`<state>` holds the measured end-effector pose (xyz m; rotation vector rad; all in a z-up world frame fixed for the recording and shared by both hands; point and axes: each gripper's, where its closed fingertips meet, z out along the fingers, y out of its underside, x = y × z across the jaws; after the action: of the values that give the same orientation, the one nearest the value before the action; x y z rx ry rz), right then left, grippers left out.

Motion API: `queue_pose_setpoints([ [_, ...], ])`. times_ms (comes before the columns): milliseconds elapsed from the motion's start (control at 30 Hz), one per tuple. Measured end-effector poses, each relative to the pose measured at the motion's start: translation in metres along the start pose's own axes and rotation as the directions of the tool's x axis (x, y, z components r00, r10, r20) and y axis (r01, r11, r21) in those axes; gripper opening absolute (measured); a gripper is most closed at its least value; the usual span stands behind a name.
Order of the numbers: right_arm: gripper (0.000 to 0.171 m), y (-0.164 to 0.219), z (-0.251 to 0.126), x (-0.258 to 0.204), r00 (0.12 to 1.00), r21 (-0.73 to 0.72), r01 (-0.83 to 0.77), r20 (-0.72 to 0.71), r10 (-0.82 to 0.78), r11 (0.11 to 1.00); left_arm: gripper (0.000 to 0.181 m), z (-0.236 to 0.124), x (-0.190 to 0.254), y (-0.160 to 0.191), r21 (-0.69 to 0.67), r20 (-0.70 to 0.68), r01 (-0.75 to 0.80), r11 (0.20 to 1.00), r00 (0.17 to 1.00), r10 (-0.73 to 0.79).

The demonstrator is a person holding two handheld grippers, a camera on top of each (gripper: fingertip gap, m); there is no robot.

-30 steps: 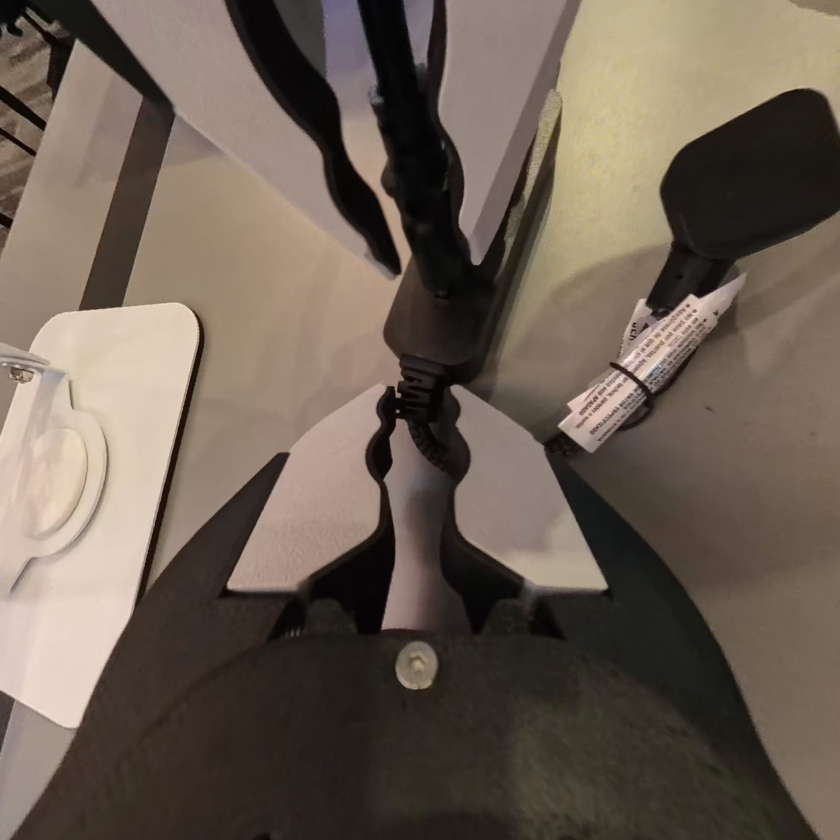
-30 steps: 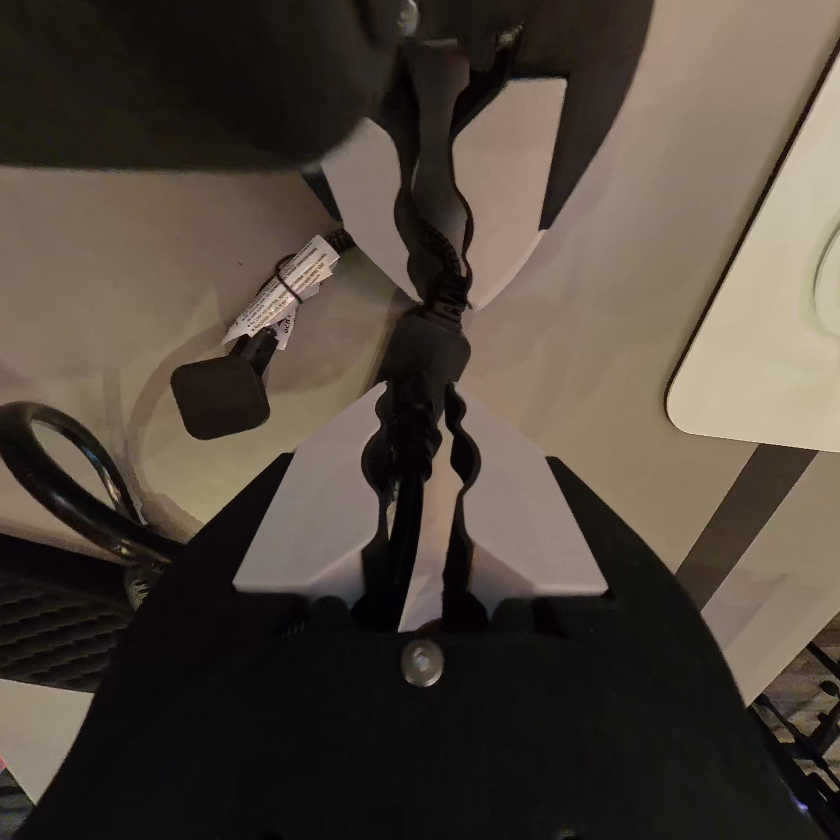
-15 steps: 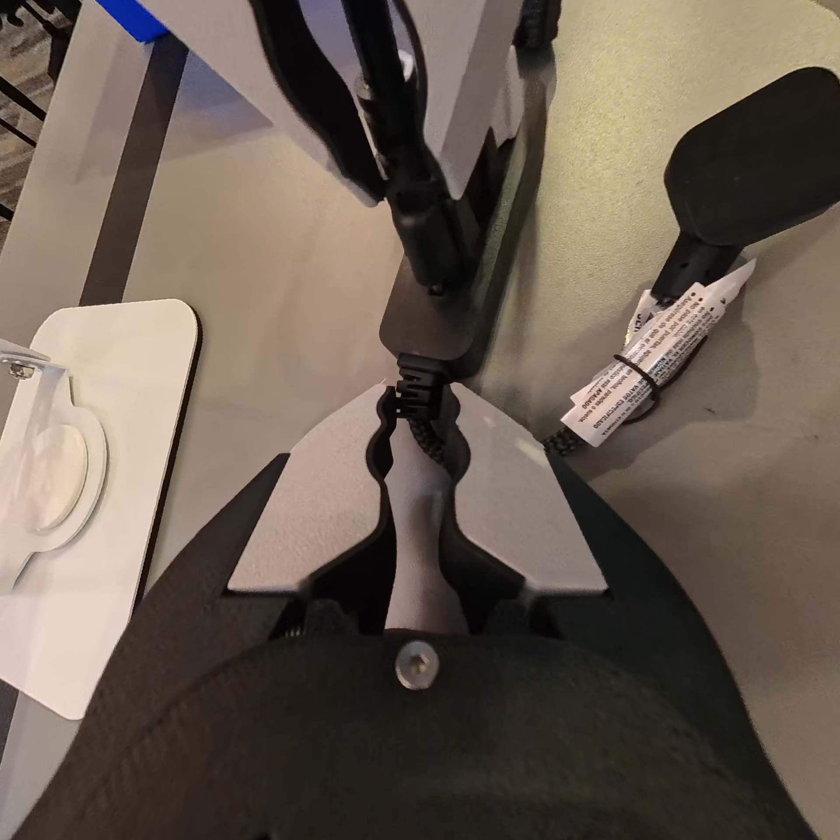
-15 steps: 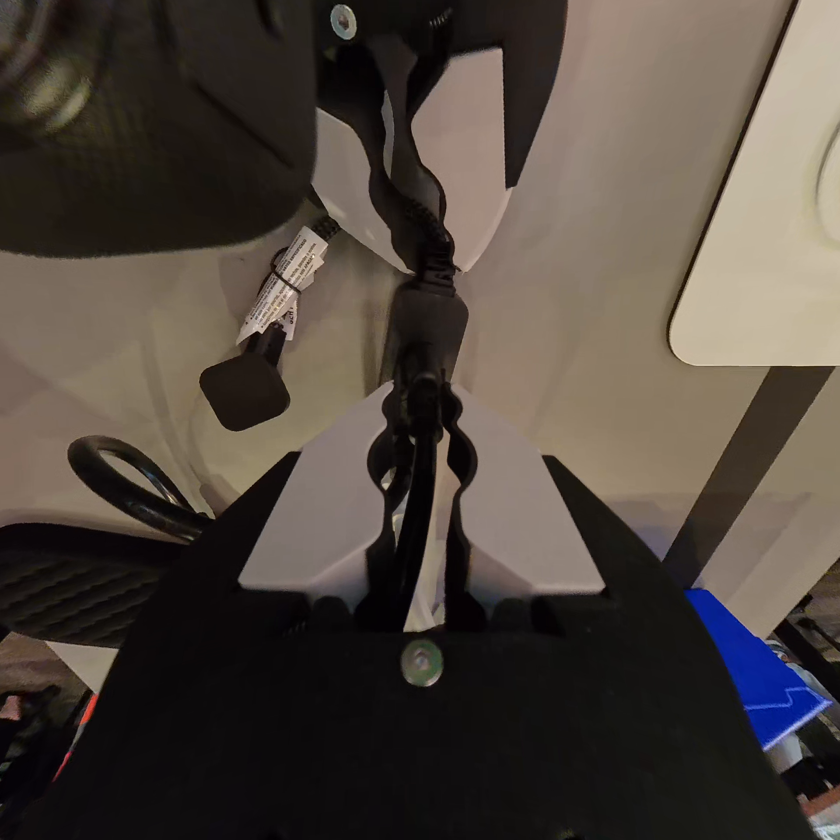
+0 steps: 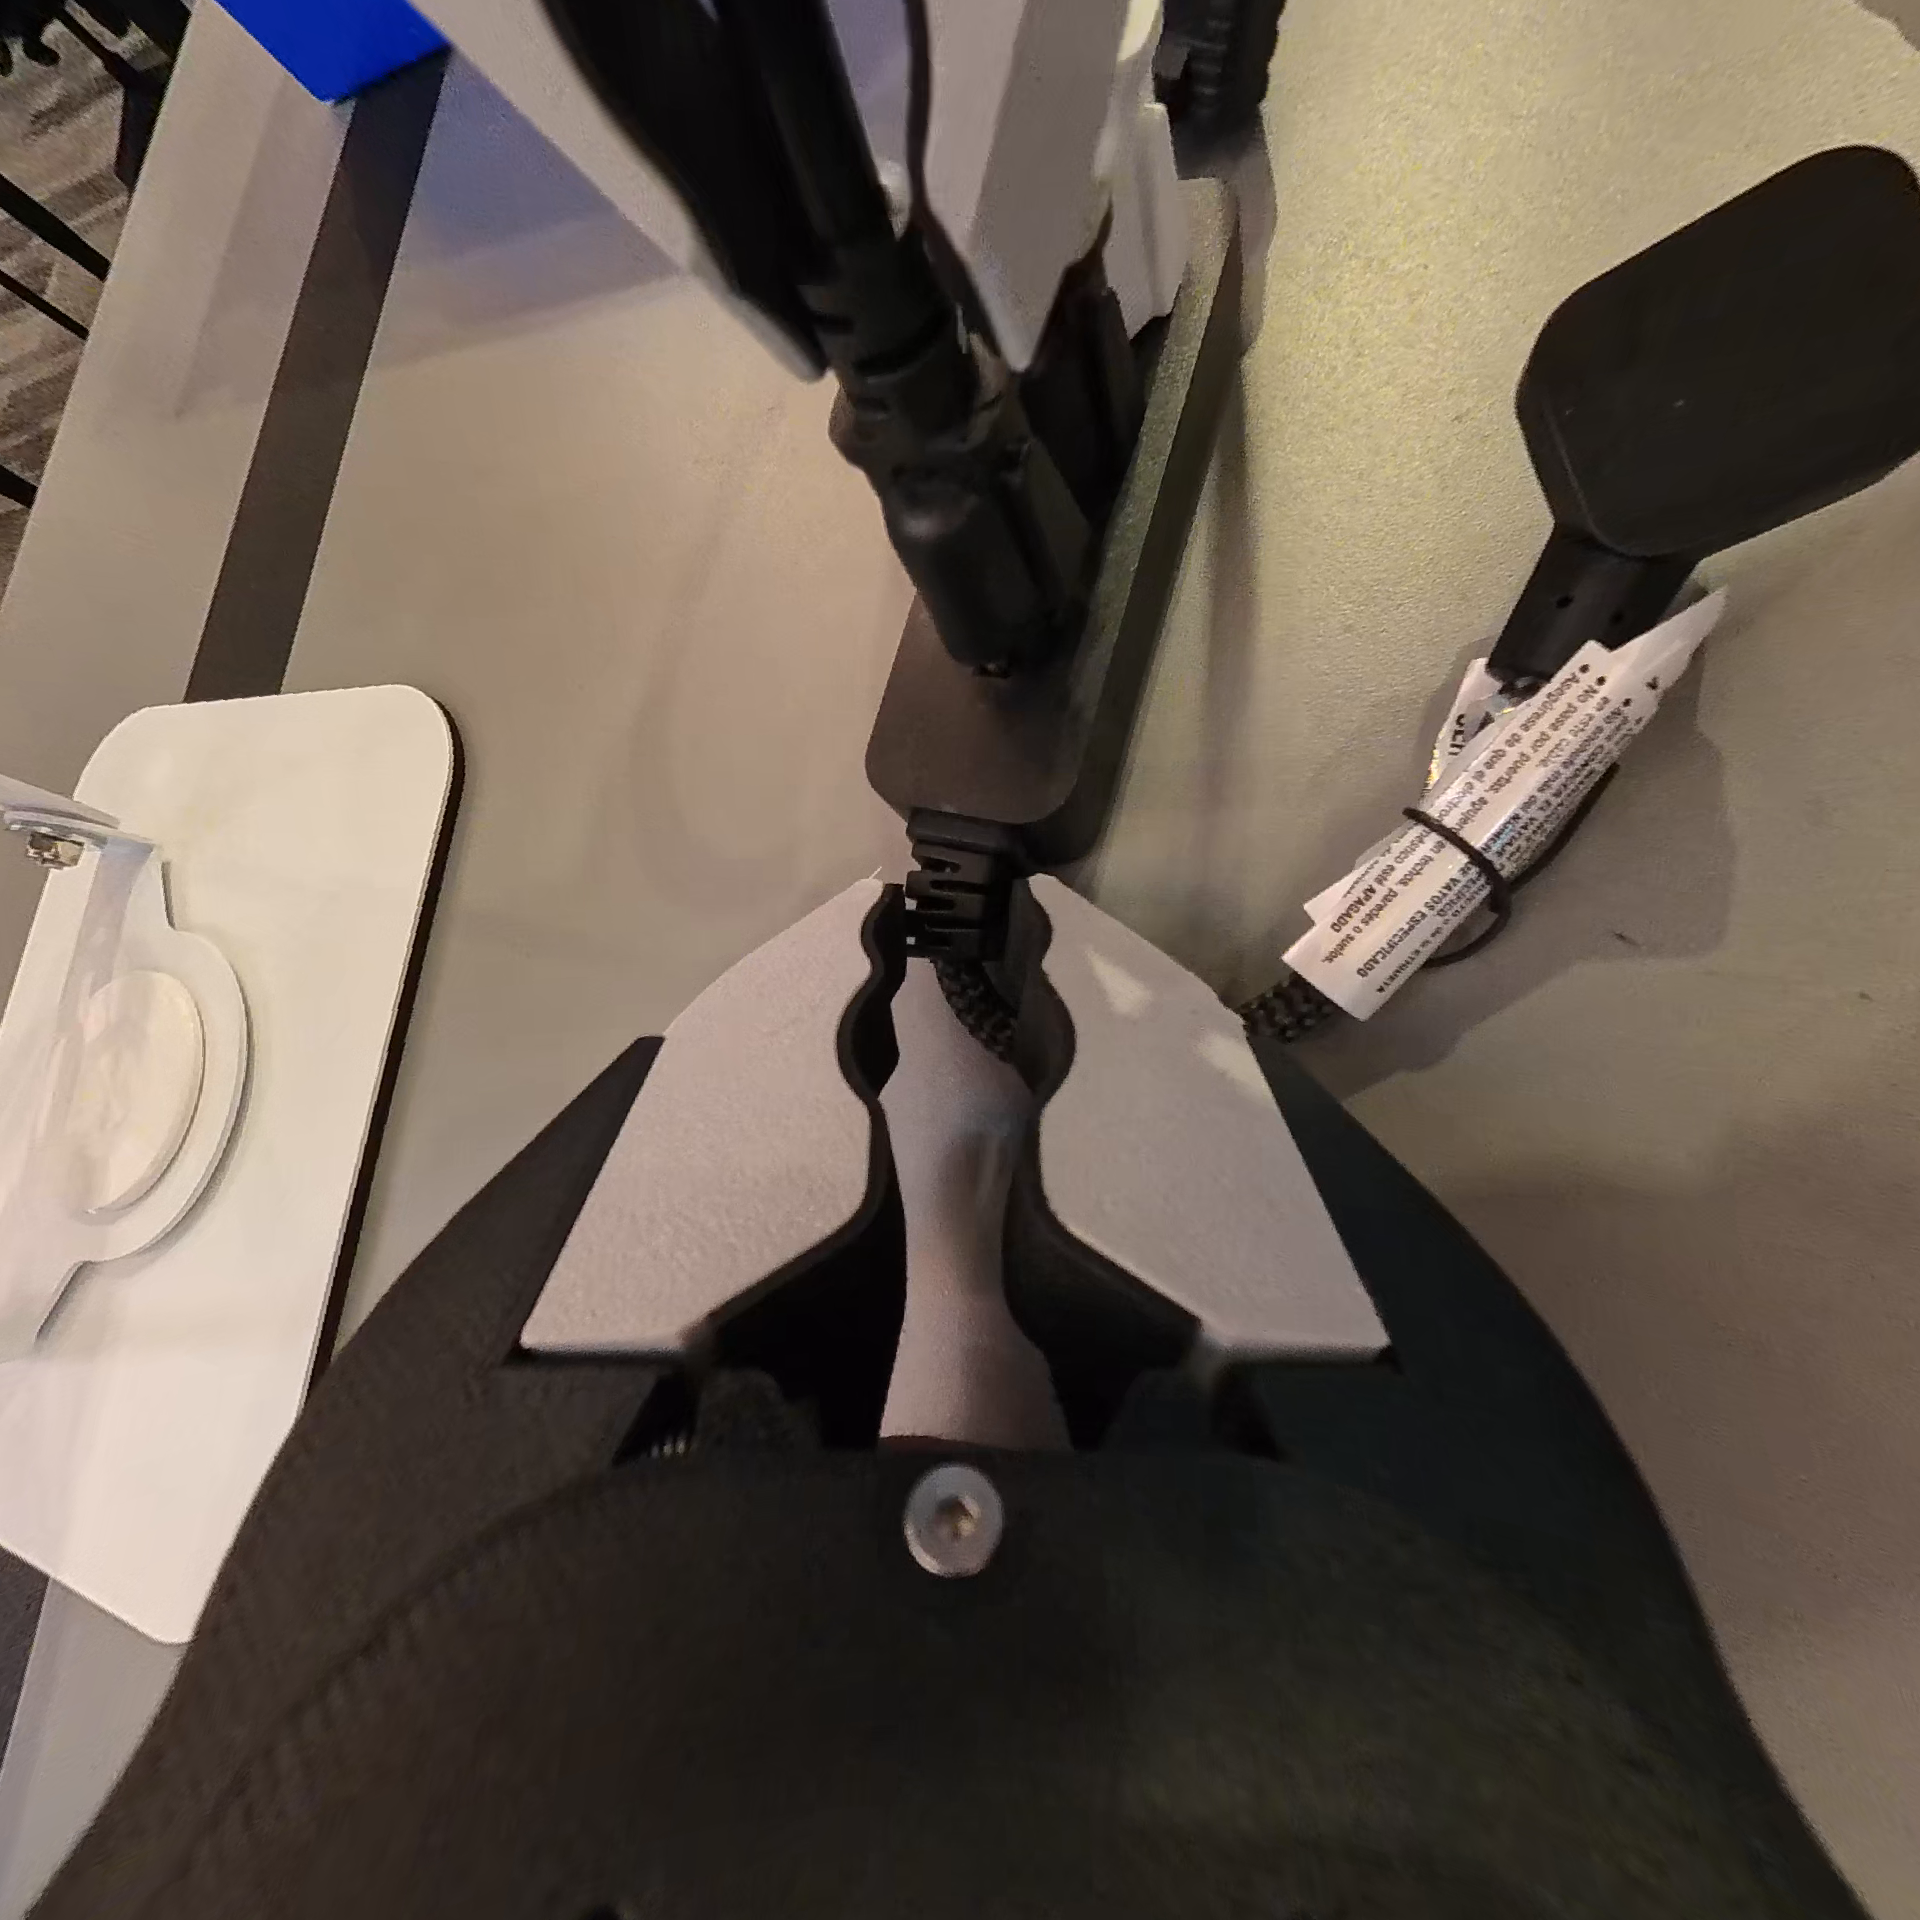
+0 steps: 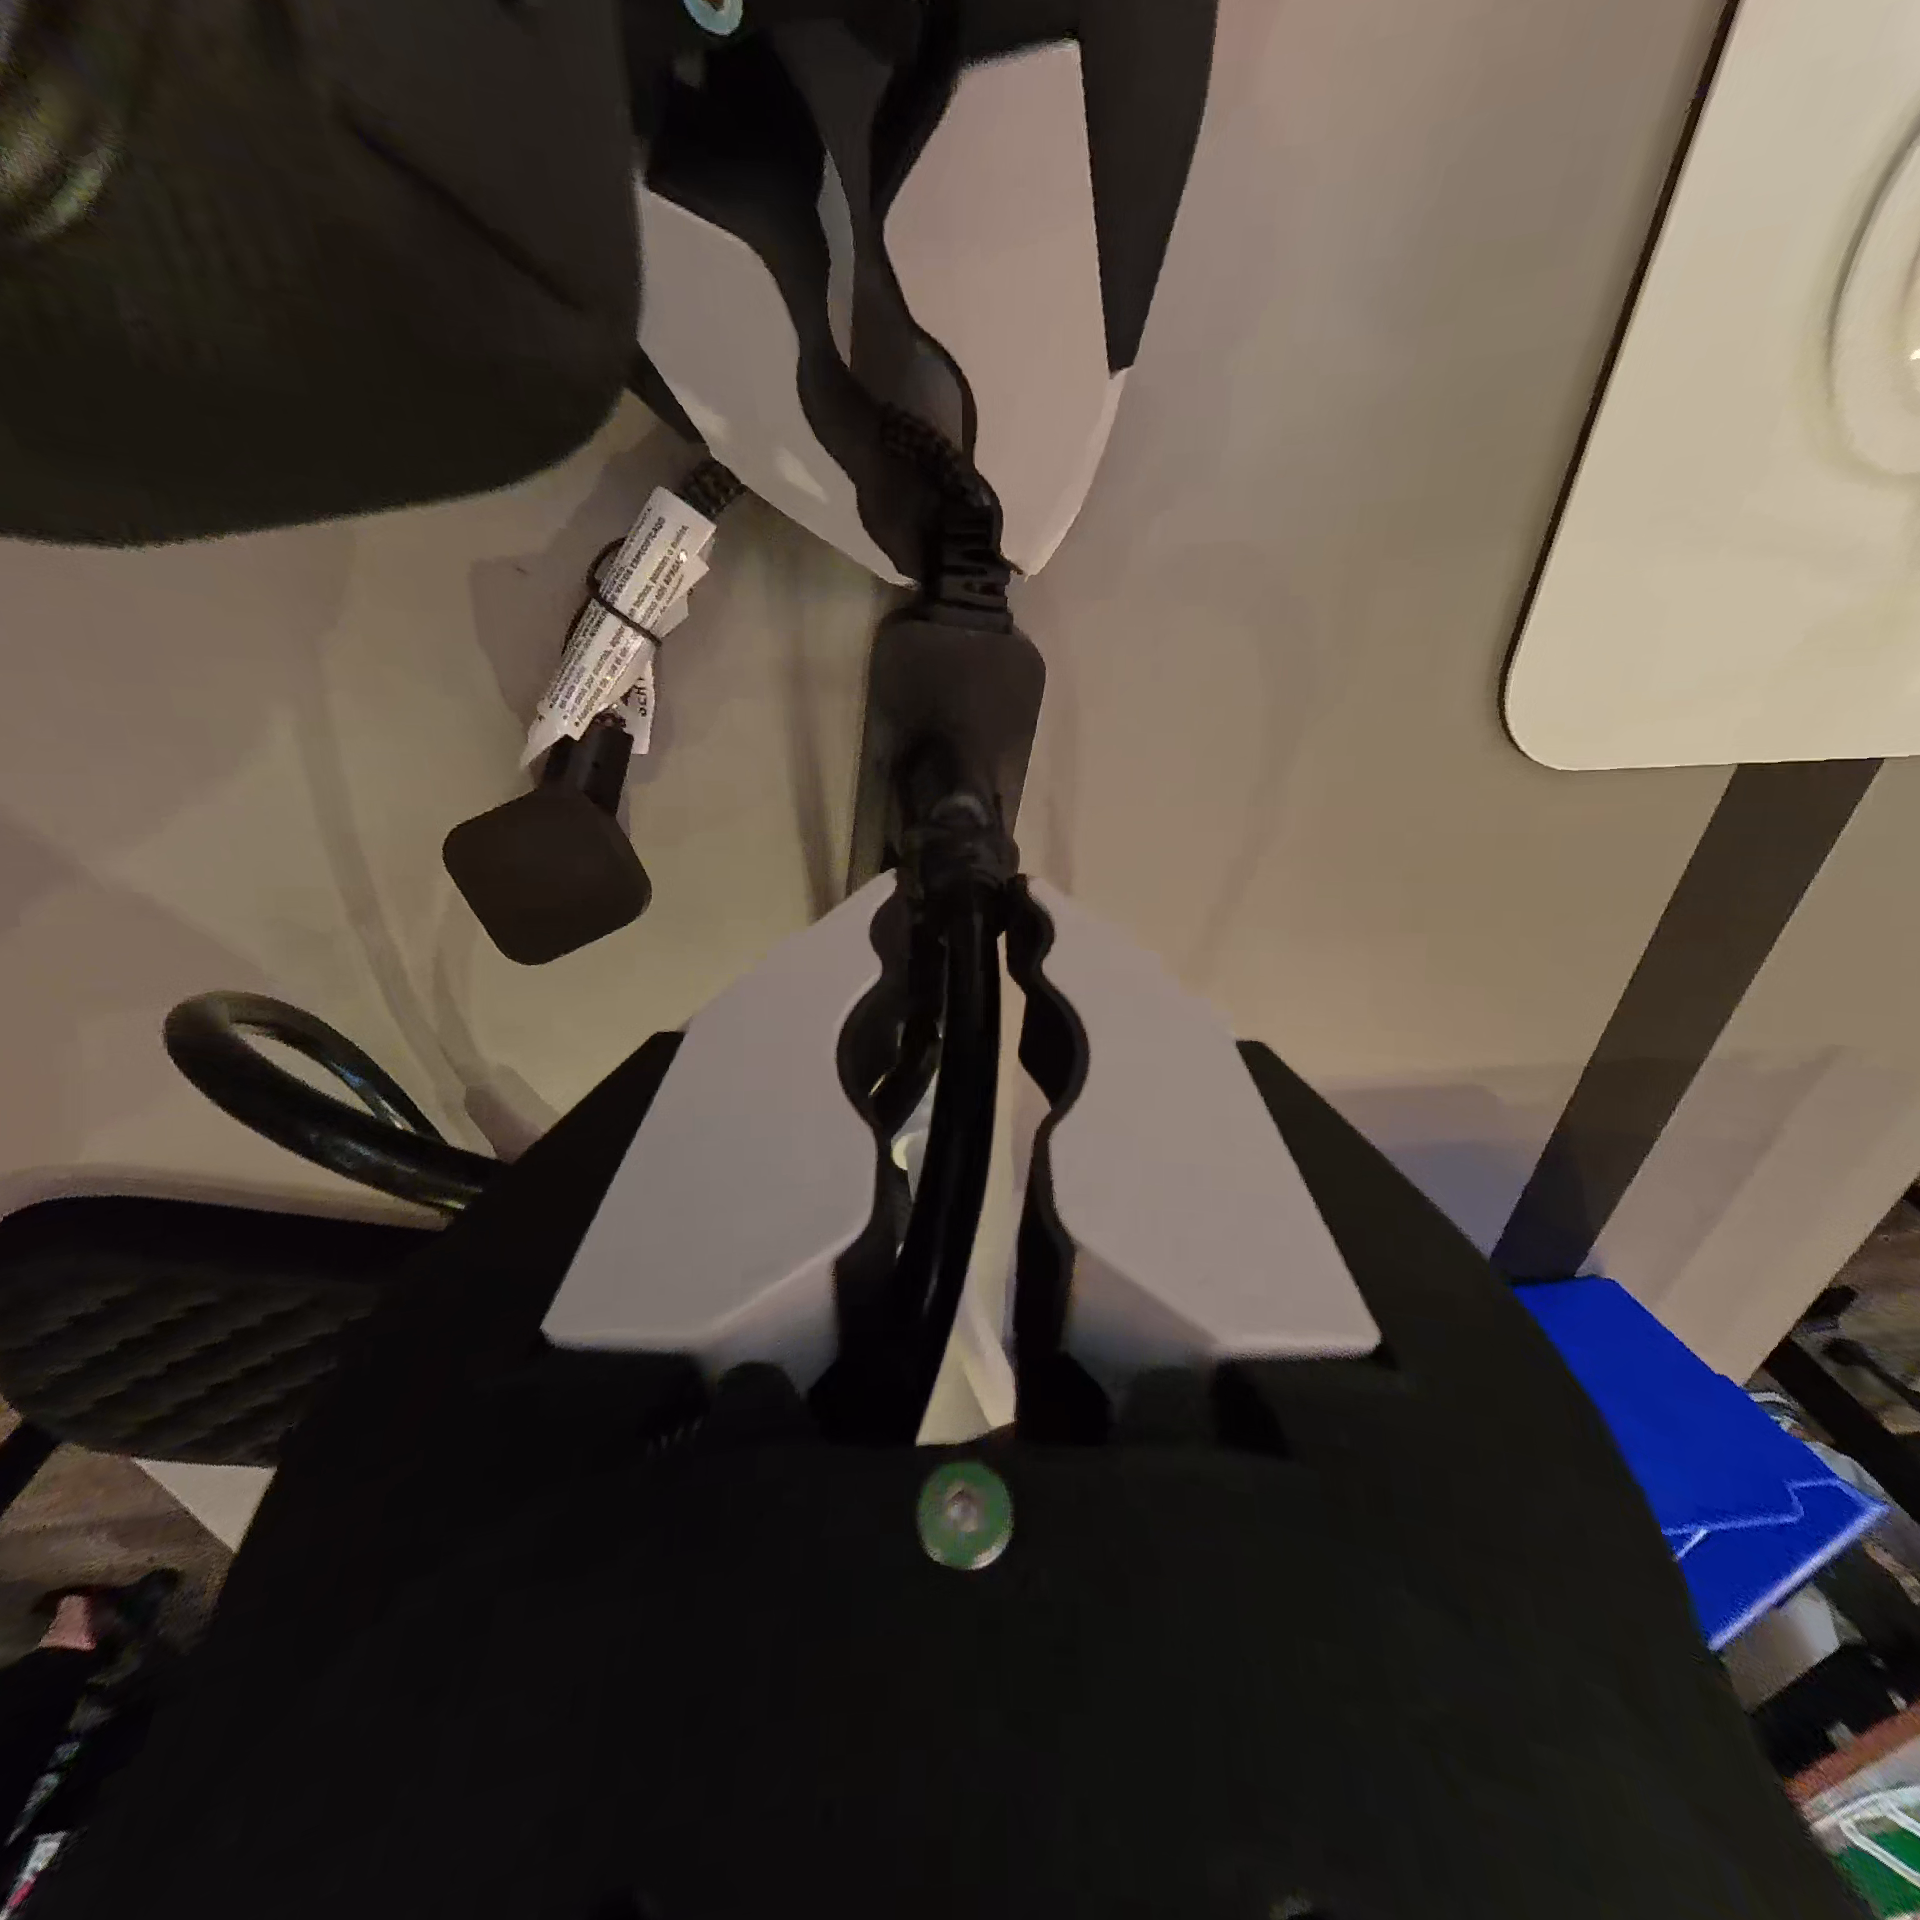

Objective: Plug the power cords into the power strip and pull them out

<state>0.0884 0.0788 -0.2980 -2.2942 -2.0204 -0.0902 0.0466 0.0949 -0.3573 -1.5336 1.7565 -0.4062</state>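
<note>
A black power strip (image 5: 971, 743) lies on the pale table, running away from my left gripper (image 5: 961, 904). That gripper is shut on the strip's braided cord at its ribbed strain relief. My right gripper (image 6: 956, 894) is shut on a black power cord's plug (image 6: 956, 821), which it holds down onto the strip (image 6: 956, 675). In the left wrist view the plug (image 5: 956, 540) meets the strip's top face. I cannot tell whether its prongs are in a socket. The right gripper (image 5: 914, 353) faces the left one (image 6: 961, 566). The strip's own flat black plug (image 5: 1714, 353) with white tags lies to the right.
A white board (image 5: 312, 831) with a clear plastic holder lies left of the strip and shows at the right in the right wrist view (image 6: 1714, 520). A dark seam (image 5: 301, 416) crosses the table. A blue bin (image 6: 1683, 1475) stands past the table's edge. A looped black cable (image 6: 291, 1101) lies nearby. Left tips to right tips: about 8 cm.
My right gripper has drawn back and up from my left gripper, still shut on the plug. The plug's tip has stayed at the strip. My left gripper has kept its hold.
</note>
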Motion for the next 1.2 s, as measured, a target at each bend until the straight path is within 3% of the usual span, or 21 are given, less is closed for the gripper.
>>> queue_pose_setpoints([
  [300,0.013,-0.0009,0.0013,0.0011,0.999,0.018,-0.045,0.001,0.045,0.999,0.018,-0.0002,0.0003,-0.0002,-0.001,0.005,-0.008,1.0,1.0,0.008],
  [433,0.031,-0.0007,0.0032,-0.0006,0.999,-0.023,-0.042,0.011,0.043,0.999,0.018,-0.0006,0.0002,-0.0007,0.005,0.01,-0.014,1.0,1.0,0.014],
  [500,0.02,-0.0007,0.0039,-0.0009,0.999,-0.035,-0.043,0.017,0.044,0.998,0.018,-0.0005,0.0003,-0.0003,0.002,0.006,-0.009,1.0,1.0,0.009],
  [1200,0.02,0.0049,0.0064,-0.0015,0.996,-0.066,-0.086,-0.001,0.087,0.994,0.018,-0.0006,0.0009,-0.0002,0.001,0.008,-0.02,1.0,1.0,0.02],
])
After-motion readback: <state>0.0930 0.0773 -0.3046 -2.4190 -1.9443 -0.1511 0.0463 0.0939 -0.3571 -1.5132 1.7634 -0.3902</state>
